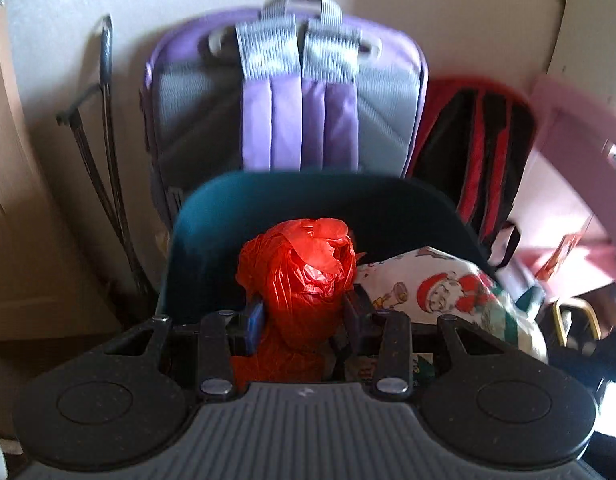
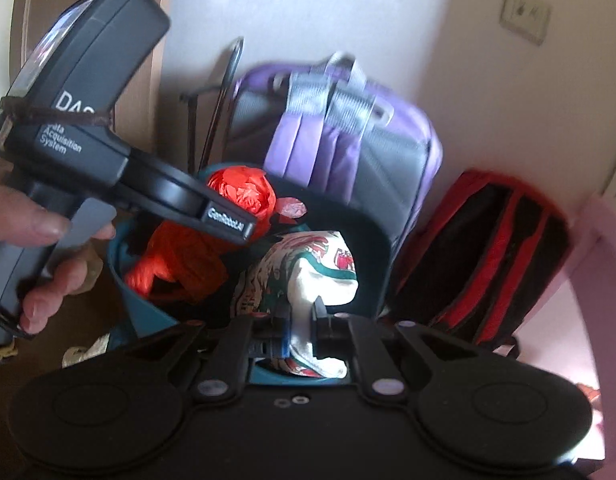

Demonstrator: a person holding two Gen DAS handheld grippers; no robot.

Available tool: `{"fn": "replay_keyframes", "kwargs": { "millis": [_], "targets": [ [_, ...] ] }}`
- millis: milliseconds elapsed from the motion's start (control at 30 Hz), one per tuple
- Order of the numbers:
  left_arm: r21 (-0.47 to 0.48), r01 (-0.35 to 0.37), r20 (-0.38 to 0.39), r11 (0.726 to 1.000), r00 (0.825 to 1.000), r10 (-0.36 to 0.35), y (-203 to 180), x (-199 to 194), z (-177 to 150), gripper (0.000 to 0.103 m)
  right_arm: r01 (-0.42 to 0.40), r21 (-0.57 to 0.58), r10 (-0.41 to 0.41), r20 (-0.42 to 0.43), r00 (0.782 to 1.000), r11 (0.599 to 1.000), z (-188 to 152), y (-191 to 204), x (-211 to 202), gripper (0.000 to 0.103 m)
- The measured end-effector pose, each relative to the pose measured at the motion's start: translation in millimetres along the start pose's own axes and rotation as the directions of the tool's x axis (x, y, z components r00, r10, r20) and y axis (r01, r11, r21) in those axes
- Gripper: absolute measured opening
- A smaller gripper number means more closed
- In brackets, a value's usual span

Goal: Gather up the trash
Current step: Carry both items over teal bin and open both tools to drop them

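Two grippers, left (image 1: 303, 316) clamped on a crumpled red plastic bag (image 1: 297, 276) and right (image 2: 301, 330) pinching a Christmas-print paper wad (image 2: 308, 280) at three o'clock, work inside a near-full teal plastic bin (image 1: 227, 216).

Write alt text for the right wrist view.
The right gripper pinches a white printed bag over a teal bin. At left, a hand holds the left gripper on a red plastic bag. A purple backpack leans behind.

Home rm corner: backpacks (image 1: 291, 96) vs wall, door.
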State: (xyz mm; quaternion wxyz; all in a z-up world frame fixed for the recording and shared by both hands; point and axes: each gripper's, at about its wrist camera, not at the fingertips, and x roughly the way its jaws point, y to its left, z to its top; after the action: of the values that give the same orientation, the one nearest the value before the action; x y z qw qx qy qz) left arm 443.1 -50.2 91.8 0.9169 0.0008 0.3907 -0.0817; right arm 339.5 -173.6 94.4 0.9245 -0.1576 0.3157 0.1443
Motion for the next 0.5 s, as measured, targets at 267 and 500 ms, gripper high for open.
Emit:
{"fn": "replay_keyframes", "kwargs": {
  "millis": [267,500],
  "targets": [
    [-0.008,-0.005,-0.005,1.0,1.0,0.005,-3,-6,-5,0.063,-0.039,0.005,0.039,-0.003,0.999,0.999,1,-3,-4,0.031],
    [0.018,-0.012,0.037,1.0,0.999,0.011,-9,-54,-14,0.064,-0.056,0.06,0.054,0.036,0.998,0.997,-4,-12,-34,0.041]
  ]
}}
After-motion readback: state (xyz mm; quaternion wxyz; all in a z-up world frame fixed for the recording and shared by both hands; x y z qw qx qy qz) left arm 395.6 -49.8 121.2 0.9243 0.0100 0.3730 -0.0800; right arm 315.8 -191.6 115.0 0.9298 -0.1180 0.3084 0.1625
